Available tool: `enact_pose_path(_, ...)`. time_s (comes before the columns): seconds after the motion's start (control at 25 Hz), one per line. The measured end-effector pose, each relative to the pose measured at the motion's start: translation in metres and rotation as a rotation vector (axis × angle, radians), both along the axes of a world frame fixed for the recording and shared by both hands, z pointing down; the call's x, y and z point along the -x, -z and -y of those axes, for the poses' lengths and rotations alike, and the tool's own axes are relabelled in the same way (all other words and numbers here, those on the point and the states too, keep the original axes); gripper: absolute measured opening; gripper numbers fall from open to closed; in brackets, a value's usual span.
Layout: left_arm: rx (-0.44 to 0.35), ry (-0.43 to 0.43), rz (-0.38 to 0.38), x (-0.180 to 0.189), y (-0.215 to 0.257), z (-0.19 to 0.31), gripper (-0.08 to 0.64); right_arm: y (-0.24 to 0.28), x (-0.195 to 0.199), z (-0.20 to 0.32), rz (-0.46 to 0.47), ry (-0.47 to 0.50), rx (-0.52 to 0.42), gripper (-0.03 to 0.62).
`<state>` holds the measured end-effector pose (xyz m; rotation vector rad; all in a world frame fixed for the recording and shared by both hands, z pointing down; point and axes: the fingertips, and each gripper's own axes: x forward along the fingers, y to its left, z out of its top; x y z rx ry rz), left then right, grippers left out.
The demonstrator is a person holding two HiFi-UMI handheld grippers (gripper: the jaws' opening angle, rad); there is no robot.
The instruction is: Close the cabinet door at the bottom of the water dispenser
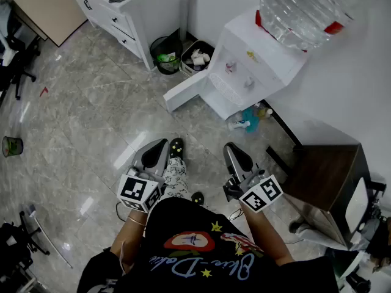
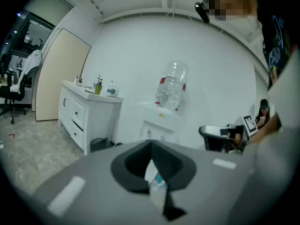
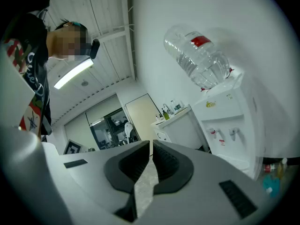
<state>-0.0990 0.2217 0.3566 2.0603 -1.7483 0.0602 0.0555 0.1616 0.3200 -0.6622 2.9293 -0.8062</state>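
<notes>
The white water dispenser (image 1: 256,60) stands at the upper right against the wall, with a clear bottle (image 1: 305,8) on top. Its bottom cabinet door (image 1: 186,91) hangs open, swung out to the left over the floor. My left gripper (image 1: 162,145) and right gripper (image 1: 232,149) are held low in front of me, well short of the door, both shut with nothing in them. The left gripper view shows the dispenser (image 2: 159,123) ahead beyond the closed jaws. In the right gripper view the dispenser (image 3: 225,121) and bottle (image 3: 199,57) rise at the right.
A white drawer cabinet (image 1: 122,11) stands at the back left, with a black waste bin (image 1: 165,55) and a small box of items (image 1: 197,57) beside the open door. Bottles (image 1: 247,121) lie on the floor by the dispenser. A dark wooden table (image 1: 327,179) is at the right.
</notes>
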Motion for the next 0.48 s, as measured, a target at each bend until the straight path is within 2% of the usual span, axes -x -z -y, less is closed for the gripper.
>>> enact_pose_path(0.12, -0.019, -0.037, 0.022, 0.03, -0.014, 0.063, -0.002, -0.026, 0.049, 0.054, -0.021, -0.018, 0.016, 0.017)
enact_pose_path(0.24, -0.018, -0.052, 0.013, 0.052, -0.035, 0.115, -0.002, -0.051, 0.091, 0.102, -0.063, -0.01, 0.006, 0.017)
enact_pose_path(0.48, 0.056, -0.071, -0.004, 0.076, -0.102, 0.167, -0.002, -0.122, 0.146, 0.151, -0.128, -0.003, 0.05, 0.017)
